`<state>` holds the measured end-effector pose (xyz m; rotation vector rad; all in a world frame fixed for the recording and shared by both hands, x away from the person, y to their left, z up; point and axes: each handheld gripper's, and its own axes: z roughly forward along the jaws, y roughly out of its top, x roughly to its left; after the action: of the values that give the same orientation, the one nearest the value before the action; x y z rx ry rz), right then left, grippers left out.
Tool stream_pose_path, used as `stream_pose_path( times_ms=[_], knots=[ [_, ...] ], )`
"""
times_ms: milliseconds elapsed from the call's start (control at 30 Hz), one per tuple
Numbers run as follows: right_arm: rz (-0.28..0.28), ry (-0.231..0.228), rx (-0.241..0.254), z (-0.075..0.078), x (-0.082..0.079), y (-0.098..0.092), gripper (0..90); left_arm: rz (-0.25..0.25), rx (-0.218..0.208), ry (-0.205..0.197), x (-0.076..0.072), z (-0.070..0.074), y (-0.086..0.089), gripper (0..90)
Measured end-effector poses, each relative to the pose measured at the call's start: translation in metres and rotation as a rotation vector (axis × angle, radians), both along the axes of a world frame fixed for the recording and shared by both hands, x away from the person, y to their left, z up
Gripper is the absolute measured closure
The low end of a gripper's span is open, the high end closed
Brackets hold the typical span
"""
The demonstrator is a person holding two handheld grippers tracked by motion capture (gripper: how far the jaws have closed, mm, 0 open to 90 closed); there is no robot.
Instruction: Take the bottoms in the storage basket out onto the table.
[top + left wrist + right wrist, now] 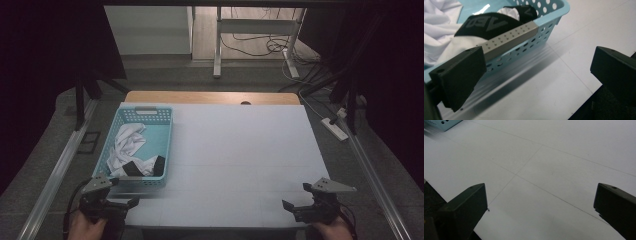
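Black waistband (pixel 487 23) in basket (pixel 549 23): large grey letters, upside down, not clearly readable.

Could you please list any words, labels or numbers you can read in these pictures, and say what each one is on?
"VED", or close to it: large grey letters, seen upside down and cut off, on the black band of the white garment in the blue basket; the full word cannot be made out.
No other text is readable.
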<state>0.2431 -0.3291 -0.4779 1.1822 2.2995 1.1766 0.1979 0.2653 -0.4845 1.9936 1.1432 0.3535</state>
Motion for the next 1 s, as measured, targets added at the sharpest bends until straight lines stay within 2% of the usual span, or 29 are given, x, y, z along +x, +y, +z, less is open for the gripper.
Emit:
stream_pose_path(
  times_ms=[367, 767, 1000],
  knots=[
    [0.001, 0.007, 0.001, 0.0, 0.001, 0.0, 0.0, -0.05, 0.0, -0.003, 0.004, 0.007, 0.001, 0.0],
    [0.002, 0.012, -0.002, 0.0, 0.001, 0.0, 0.0, -0.033, -0.021, -0.021, 0.009, 0.014, 0.005, 0.0],
    [0.004, 0.013, -0.005, -0.001, 0.001, 0.001, 0.0, -0.021, -0.028, -0.012, 0.017, 0.017, 0.01, 0.0]
  ],
)
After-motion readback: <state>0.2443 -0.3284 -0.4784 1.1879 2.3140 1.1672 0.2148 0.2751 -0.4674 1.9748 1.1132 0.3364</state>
